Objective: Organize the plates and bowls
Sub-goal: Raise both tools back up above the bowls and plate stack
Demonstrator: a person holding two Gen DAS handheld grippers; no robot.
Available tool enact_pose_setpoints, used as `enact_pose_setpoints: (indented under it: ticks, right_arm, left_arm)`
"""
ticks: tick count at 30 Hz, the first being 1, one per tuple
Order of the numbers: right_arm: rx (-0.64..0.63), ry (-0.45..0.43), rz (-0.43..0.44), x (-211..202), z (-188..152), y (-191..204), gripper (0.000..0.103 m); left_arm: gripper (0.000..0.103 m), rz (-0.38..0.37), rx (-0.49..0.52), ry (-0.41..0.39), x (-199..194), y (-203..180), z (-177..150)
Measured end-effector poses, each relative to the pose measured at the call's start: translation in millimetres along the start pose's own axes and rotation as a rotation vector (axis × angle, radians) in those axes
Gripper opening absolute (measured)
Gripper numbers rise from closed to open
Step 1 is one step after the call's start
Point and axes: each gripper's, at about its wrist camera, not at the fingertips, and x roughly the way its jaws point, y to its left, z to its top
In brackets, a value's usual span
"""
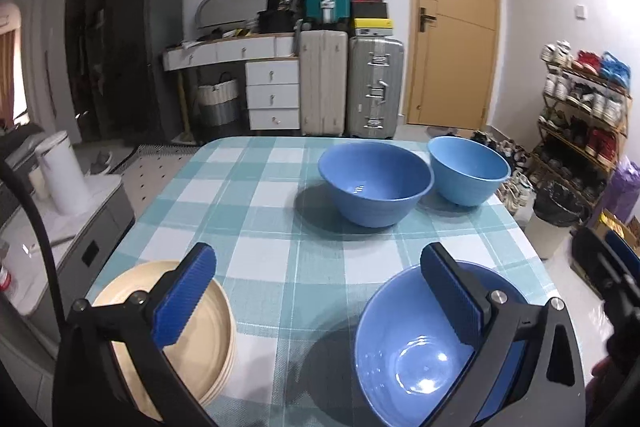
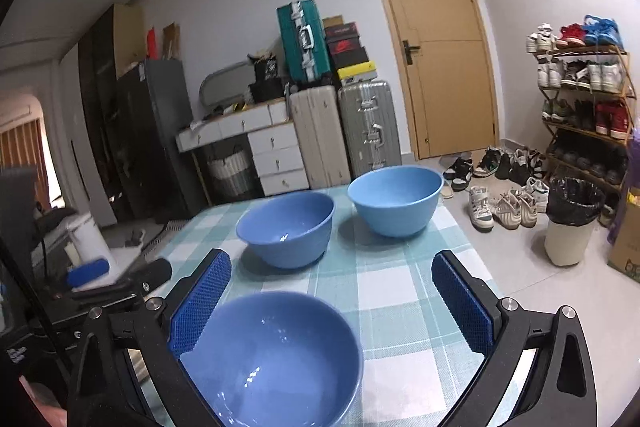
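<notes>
While hovering over the checked tablecloth (image 1: 280, 227), left gripper (image 1: 320, 291) spread wide, nothing between the blue pads, one finger (image 1: 184, 299) over the stack of cream plates (image 1: 200, 339) at the near left corner, the other finger (image 1: 452, 299) over the near blue bowl (image 1: 408, 355); contact with that bowl's rim not clear from this view. Right gripper (image 2: 332, 303) likewise released, jaws wide apart, left pad (image 2: 200, 303) just beside the rim of the same near blue bowl (image 2: 276, 359), right pad (image 2: 460, 307) over bare cloth, gripping nothing. Farther back on the table, upright and just beside each other: a darker blue bowl (image 1: 374, 183) and a lighter blue bowl (image 1: 468, 169) at the far right corner. Behind the table, suitcases (image 1: 352, 87), a wooden door (image 1: 452, 23) and a shoe rack (image 1: 584, 107).
</notes>
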Motion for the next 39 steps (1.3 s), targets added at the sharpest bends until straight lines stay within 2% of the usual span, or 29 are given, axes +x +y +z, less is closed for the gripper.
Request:
enact_pose_setpoints:
  ticks: [5,10,13,16,22,26,29,31,34,37,39]
  right_arm:
    - [0.014,-0.003,0.014,-1.9,0.2,-2.5,0.102]
    - [0.052,0.003,0.048,-3.3,0.9,-4.2,0.102]
    - [0.081,0.021,0.054,-2.2,0.0,-7.2,0.102]
    - [0.111,0.037,0.066,-1.5,-1.2,-11.2,0.102]
    - [0.142,0.04,0.083,1.0,-2.2,-13.7,0.102]
    - [0.15,0.003,0.066,-2.2,-2.3,-10.5,0.102]
    - [0.138,-0.034,0.094,-6.5,0.5,-4.0,0.102]
    - [0.132,-0.065,0.117,-12.9,5.2,-1.7,0.102]
    - [0.197,-0.097,0.172,-19.7,18.8,-6.2,0.102]
    - [0.171,-0.047,0.205,-14.8,44.6,-0.4,0.102]
    - [0.174,0.003,0.241,-5.9,63.1,2.5,0.102]
  left_arm:
    - [0.103,-0.004,-0.047,-0.036,-4.9,9.9,0.4]
    - [0.103,-0.056,-0.017,0.024,4.6,9.0,-0.5]
    - [0.103,-0.012,0.036,0.051,8.9,4.4,-1.7]
    - [0.103,0.006,0.04,0.056,10.6,5.8,-1.0]
    - [0.103,-0.025,-0.042,0.053,10.3,20.8,0.9]
    - [0.103,-0.027,-0.109,0.017,6.8,35.2,3.5]
    - [0.103,-0.033,-0.186,-0.004,7.9,49.6,6.1]
    - [0.103,-0.007,-0.218,0.01,12.0,58.7,9.2]
    - [0.103,-0.062,-0.279,0.065,17.7,73.3,18.5]
    - [0.103,-0.091,-0.309,0.11,21.8,84.3,35.3]
    - [0.103,-0.079,-0.302,0.131,26.4,88.3,46.2]
